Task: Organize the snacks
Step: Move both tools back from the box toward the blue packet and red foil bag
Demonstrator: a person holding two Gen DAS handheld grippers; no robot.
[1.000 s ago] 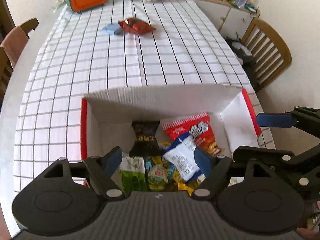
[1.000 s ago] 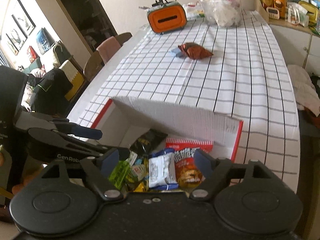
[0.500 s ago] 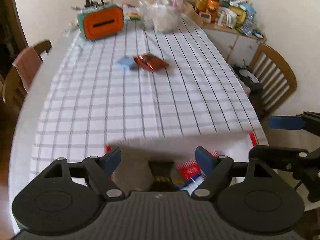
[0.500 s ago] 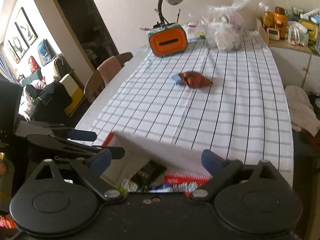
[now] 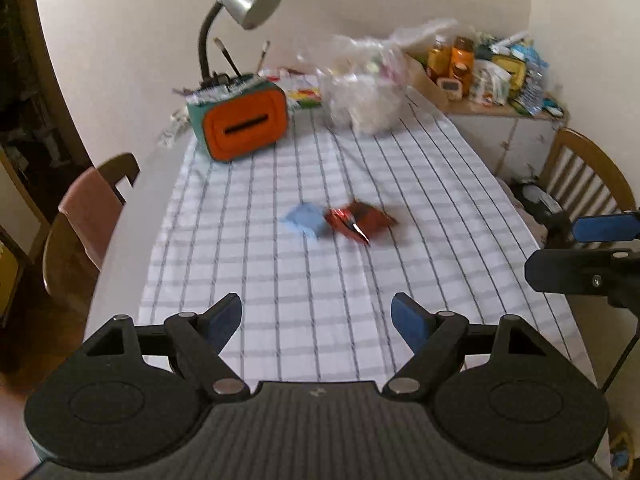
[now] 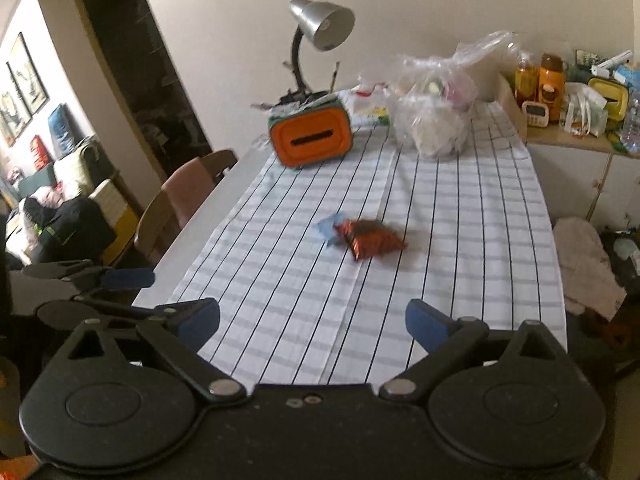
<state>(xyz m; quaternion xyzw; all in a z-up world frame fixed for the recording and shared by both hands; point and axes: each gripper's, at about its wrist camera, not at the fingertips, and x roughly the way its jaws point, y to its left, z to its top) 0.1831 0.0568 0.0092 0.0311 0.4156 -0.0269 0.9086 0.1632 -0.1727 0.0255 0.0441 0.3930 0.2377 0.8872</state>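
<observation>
Both grippers hang over the near end of the long table covered in a white cloth with dark grid lines [image 5: 420, 184], and both are empty. The left gripper [image 5: 318, 318] has its blue-padded fingers [image 5: 224, 316] spread wide with only tablecloth between them. The right gripper [image 6: 312, 320] shows the same: jaws parted wide, nothing held, checked cloth in the gap.

Out in the middle of the table lies the crinkled red foil snack packet [image 5: 358, 222], flat on the cloth, and touching its left edge is a small pale-blue packet [image 5: 304, 218]. From the right wrist view the red packet [image 6: 370, 238] sits ahead and between the fingers, well apart from them, with the blue one [image 6: 328, 228] tucked just behind its left side. Both are a little blurred, so no print can be read.

At the far end stands an orange-fronted teal box with a dark slot [image 5: 242, 124], pens sticking up behind it, and a grey metal desk lamp on a black gooseneck [image 5: 244, 0] bends over it. Just to its right sits a bulging clear plastic bag [image 5: 366, 92]. A wooden chair with a pink cushioned back [image 5: 92, 216] stands at the left side of the table, and a wooden slat-back chair [image 5: 588, 176] at the right. The right gripper's fingers poke into the left view at the right edge, beyond the table's side
</observation>
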